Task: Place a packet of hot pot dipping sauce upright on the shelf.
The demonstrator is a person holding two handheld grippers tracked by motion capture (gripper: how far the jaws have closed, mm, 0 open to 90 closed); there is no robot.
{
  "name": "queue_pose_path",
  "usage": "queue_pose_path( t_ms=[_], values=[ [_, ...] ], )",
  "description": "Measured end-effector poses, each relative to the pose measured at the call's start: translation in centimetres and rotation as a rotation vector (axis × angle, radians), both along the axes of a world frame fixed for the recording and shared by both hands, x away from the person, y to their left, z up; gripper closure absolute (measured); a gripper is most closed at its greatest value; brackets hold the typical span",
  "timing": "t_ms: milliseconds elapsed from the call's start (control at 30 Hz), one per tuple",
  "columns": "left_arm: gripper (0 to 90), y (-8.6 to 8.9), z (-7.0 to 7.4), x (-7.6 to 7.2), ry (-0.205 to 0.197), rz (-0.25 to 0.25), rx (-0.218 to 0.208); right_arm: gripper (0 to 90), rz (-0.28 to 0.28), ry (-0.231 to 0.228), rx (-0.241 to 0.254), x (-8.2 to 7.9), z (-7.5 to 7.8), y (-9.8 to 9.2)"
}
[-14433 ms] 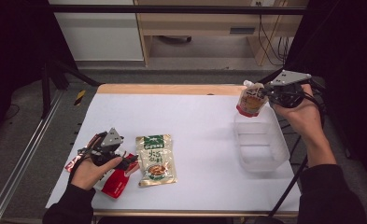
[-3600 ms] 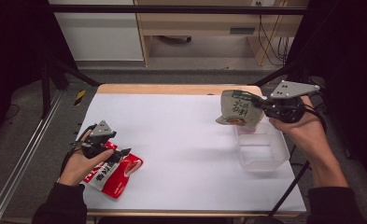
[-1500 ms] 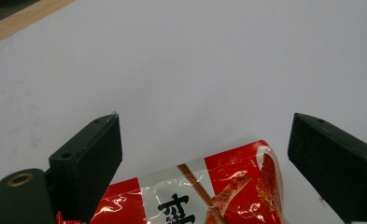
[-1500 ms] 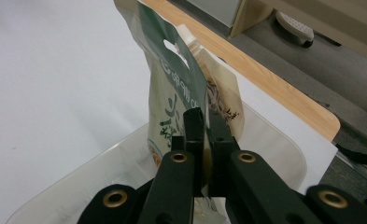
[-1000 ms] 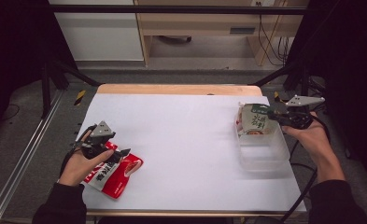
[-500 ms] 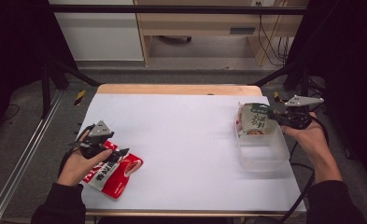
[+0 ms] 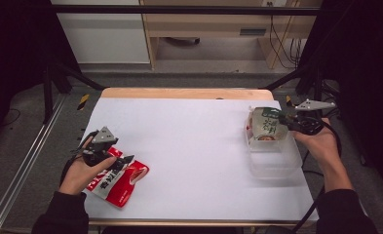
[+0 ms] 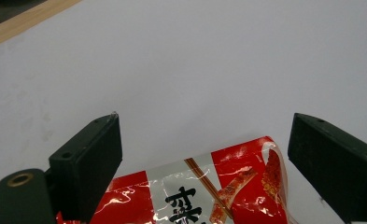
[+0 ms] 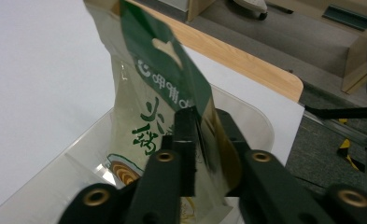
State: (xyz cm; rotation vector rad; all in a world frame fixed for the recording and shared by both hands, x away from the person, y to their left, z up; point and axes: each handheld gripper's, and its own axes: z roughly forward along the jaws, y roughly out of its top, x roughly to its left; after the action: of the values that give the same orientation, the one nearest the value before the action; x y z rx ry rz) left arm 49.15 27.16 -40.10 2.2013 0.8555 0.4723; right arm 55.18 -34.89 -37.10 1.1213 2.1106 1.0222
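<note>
Across the room I see dark drapes and grey floor around my white counter (image 7: 189, 141). Right tool (image 7: 282, 118), jaws just easing, pinches the green pouch (image 7: 267, 124) inside the clear tub (image 7: 277, 161); left tool (image 7: 123, 161) gapes over the red pouch (image 7: 121, 178).

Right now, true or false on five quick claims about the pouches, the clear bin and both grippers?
1. The right gripper has the green pouch between its jaws. True.
2. The green pouch lies flat on the table beside the clear bin. False: it stands at the bin's far end, partly inside it.
3. The left gripper is clamped on the red pouch. False: its jaws stand wide apart with the pouch between them.
4. The red pouch lies on the white table. True.
5. A red pouch is in the bin. False: it lies on the table.
</note>
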Motion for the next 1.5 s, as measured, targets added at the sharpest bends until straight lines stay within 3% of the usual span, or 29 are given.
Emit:
queue_pose_path(
  t_ms=[233,400,633,767,1067,1300,1500],
  values=[
    [9.7,0.2,-0.1,-0.2,-0.014,0.020,0.017,38.3,-0.046,-0.055,-0.028,-1.7,1.1,0.7],
    [9.1,0.5,-0.2,-0.6,-0.028,0.046,0.025,21.3,-0.052,-0.103,-0.047,-3.2,2.5,1.8],
    [7.0,2.1,-0.6,-1.7,-0.044,0.104,0.023,12.2,-0.015,-0.188,-0.054,-5.5,4.3,4.7],
    [6.7,3.5,-0.8,-2.6,-0.043,0.130,0.031,10.5,0.022,-0.207,-0.033,-6.9,4.8,7.0],
    [6.5,6.3,-1.3,-5.1,-0.064,0.201,0.016,11.6,0.079,-0.164,0.009,-8.6,3.1,11.9],
    [6.4,8.2,-1.5,-5.8,-0.084,0.270,-0.007,11.5,0.115,-0.108,0.007,-9.2,0.9,15.6],
    [6.4,9.9,-1.9,-6.4,-0.092,0.303,-0.025,11.9,0.183,-0.068,0.010,-9.7,-1.3,19.8]
  ],
)
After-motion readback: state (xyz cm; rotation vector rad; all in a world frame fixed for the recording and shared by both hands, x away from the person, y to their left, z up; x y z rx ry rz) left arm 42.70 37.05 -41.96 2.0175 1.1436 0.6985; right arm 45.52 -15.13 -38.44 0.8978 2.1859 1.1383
